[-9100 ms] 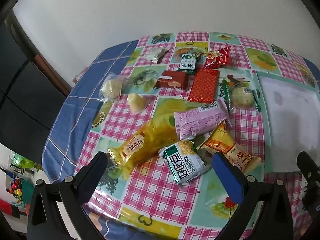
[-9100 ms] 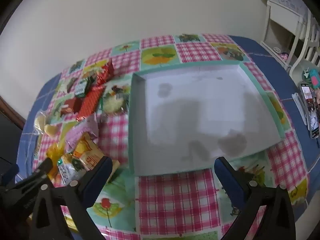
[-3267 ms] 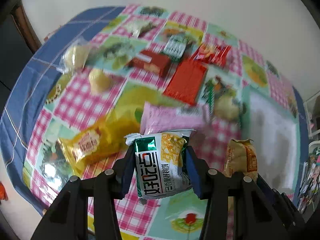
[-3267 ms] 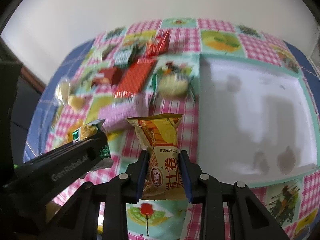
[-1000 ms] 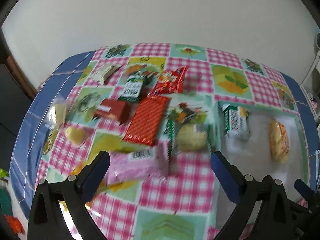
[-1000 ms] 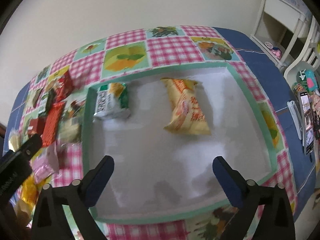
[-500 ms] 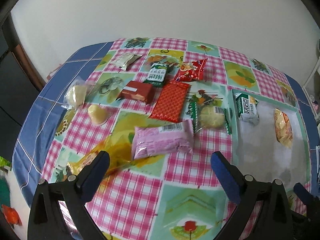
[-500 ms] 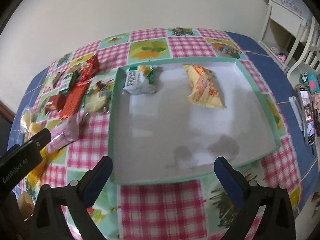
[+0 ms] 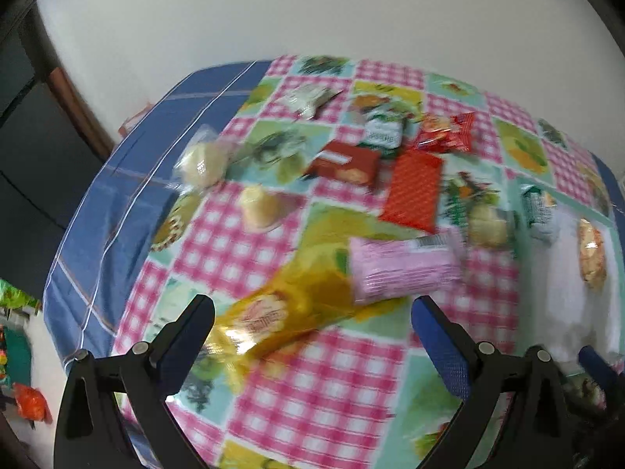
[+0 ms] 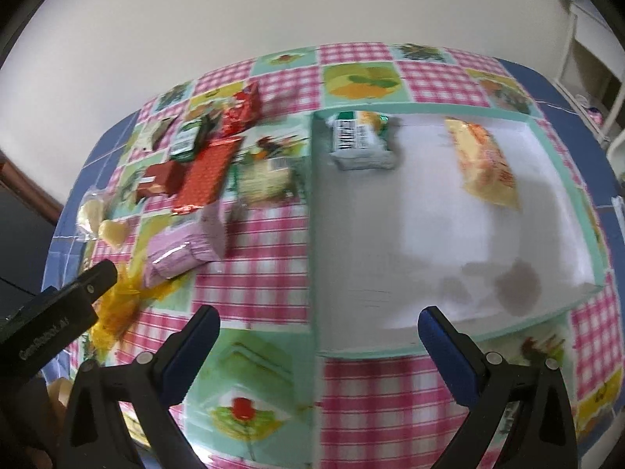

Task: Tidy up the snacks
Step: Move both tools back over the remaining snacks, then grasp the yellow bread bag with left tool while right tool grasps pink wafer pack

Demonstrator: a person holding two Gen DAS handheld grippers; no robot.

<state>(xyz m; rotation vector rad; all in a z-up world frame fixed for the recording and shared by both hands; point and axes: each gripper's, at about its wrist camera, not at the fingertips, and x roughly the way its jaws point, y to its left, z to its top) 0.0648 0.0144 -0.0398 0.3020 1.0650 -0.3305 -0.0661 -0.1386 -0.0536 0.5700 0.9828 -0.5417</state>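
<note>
At twelve o'clock from our left gripper (image 9: 312, 314), just ahead of its spread, empty jaws, lies the yellow bag (image 9: 281, 312), with the pink pack (image 9: 402, 265) overlapping its far end at about one o'clock. We judge these two the next to go, and the overlap is the first hazard: if we close on the yellow bag where the pink pack rests on it, we may drag both, or the slick film may slide out of the pads. Our right gripper (image 10: 318, 330) hangs released as well, over the near left corner of the tray (image 10: 312, 234), whose wall runs straight out at twelve o'clock. Inside the tray, the green-white pack (image 10: 359, 140) sits at the far left corner and the orange bag (image 10: 486, 164) toward one o'clock, well apart. Further out, at eleven o'clock from the right gripper, the loose snacks crowd together: a red wafer pack (image 10: 207, 176), a pale cake packet (image 10: 265, 176) just beside the tray wall, a brown box (image 10: 160, 179), a dark green pack (image 10: 187, 138) and a red bag (image 10: 240, 111). Both views are smeared with motion, so we cannot judge edges finely; reaching now risks a fingertip catching the tray wall or nudging a neighbour. The left gripper shows at nine o'clock in the right view, so the two tools could also collide over the pink pack.
</note>
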